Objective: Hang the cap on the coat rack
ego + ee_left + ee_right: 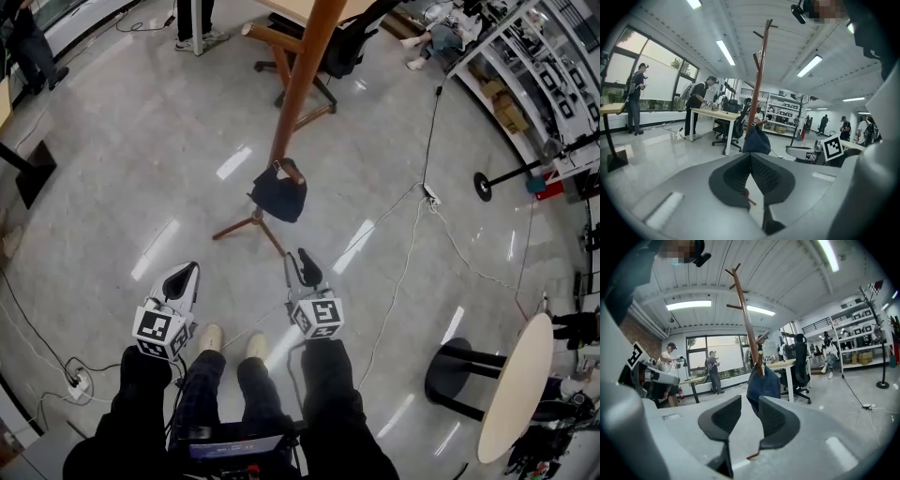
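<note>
A dark navy cap [279, 195] hangs from a low peg of the wooden coat rack [305, 75], just above its spread legs. Both gripper views show it too: the cap [756, 140] against the pole [759, 79], and the cap [763, 383] on the rack [747, 324]. My left gripper [187, 272] is held low at the left, well short of the rack, its jaws [750, 157] together with nothing in them. My right gripper [305, 262] points at the cap from a short way below it. It [750, 401] is open and empty, and the cap shows beyond the gap.
A cable [403, 272] runs across the shiny floor to the right of the rack. At the lower right stand a round table [516, 389] and a black stool [455, 370]. An office chair [342, 47] and a desk lie behind the rack. A power strip [77, 380] lies at the lower left.
</note>
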Demonstrator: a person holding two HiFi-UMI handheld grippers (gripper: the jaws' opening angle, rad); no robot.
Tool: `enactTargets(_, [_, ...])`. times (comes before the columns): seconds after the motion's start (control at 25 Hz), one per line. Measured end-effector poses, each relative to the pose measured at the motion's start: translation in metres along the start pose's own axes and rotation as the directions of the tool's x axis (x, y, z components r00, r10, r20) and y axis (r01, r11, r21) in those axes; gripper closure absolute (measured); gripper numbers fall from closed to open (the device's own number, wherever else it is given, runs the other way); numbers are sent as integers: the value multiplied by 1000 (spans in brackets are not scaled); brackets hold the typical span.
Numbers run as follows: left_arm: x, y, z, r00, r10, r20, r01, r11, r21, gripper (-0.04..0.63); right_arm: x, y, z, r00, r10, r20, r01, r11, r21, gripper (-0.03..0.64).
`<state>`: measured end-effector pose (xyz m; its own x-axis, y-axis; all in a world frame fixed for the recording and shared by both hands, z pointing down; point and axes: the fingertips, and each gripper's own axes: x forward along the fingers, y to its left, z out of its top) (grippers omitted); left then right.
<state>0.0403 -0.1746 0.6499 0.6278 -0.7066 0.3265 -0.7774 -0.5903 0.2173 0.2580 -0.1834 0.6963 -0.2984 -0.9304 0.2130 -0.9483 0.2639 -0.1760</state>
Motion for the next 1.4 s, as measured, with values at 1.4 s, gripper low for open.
enactTargets(1.4, [-50,-61,113,995,-98,5,97,992,74,592,-88,30,113,996,-87,27,85,994,69,612])
